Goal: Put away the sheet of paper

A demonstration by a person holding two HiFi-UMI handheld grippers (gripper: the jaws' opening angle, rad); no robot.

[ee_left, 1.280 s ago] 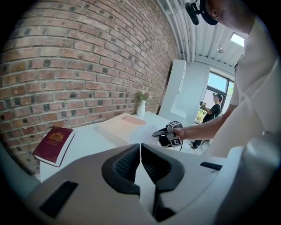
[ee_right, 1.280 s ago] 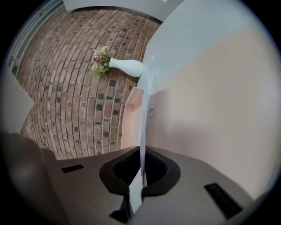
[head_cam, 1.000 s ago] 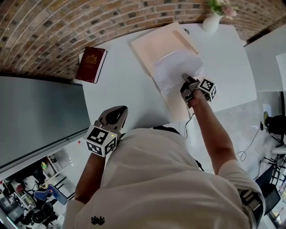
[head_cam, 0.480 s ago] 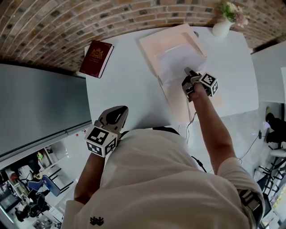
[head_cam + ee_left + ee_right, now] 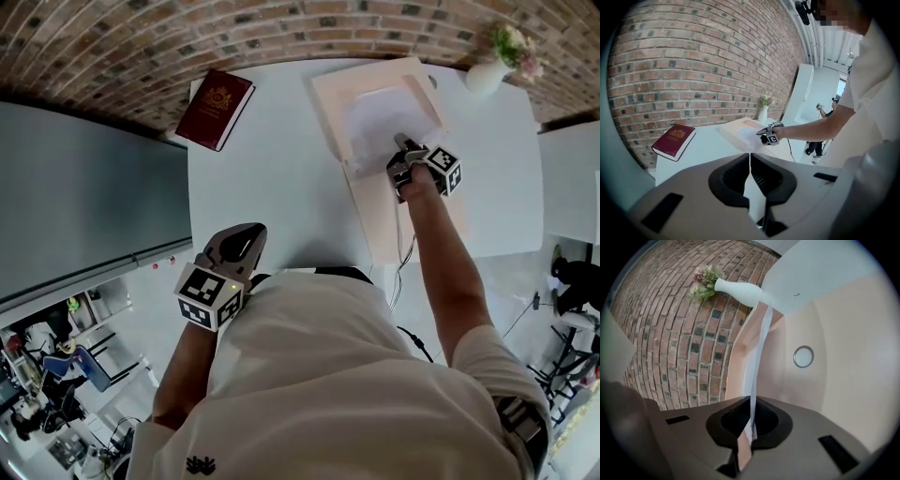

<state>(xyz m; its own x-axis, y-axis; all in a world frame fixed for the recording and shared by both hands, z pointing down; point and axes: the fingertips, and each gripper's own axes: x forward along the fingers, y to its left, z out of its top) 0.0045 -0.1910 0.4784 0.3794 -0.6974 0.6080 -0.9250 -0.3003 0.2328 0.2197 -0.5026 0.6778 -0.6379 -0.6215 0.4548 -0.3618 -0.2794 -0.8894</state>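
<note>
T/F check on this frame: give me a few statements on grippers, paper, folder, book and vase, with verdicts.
1. The right gripper is shut on the sheet of paper. True.
2. The left gripper holds the red book. False: its jaws are together on nothing, and the book lies apart at the table's far left corner.
3. The paper lies over the open pink folder. True.
4. The vase has tipped onto the folder. False: it stands upright on the table beside it.
</note>
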